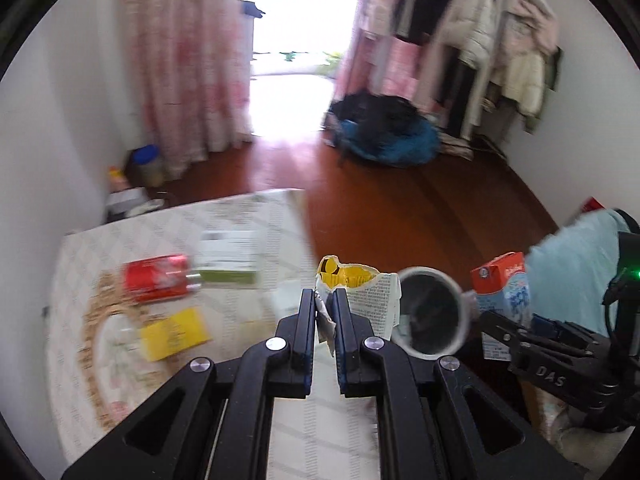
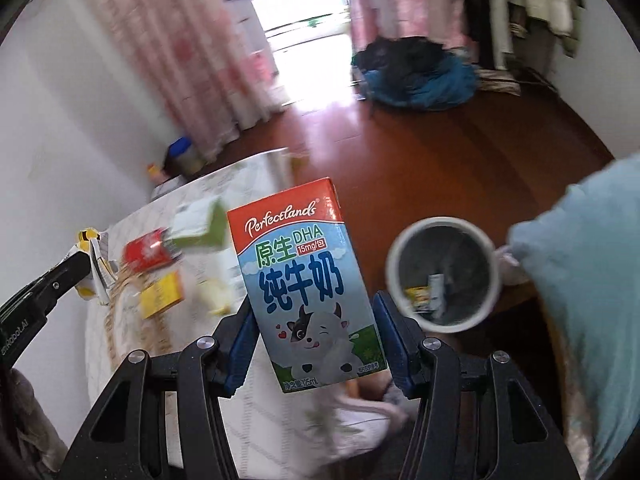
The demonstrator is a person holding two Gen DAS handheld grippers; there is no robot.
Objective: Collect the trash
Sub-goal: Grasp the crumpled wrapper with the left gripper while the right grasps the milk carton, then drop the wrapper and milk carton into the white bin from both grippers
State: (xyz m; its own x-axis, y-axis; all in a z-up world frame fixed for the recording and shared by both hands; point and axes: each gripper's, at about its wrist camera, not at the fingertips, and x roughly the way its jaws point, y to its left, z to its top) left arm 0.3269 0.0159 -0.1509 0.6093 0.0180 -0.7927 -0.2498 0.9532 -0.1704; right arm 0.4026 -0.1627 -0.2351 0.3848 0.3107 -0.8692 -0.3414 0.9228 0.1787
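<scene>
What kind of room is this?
Most likely a lived-in bedroom at home: coats hang on a rack, pink floral curtains frame a bright doorway, and a cloth-covered table stands on a wooden floor.

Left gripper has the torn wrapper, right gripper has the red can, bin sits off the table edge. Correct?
Not quite. The right gripper holds a milk carton, not the red can, which still lies on the table; the right wrist view shows it. The left gripper does hold the torn wrapper, and the bin sits off the table edge.
</scene>
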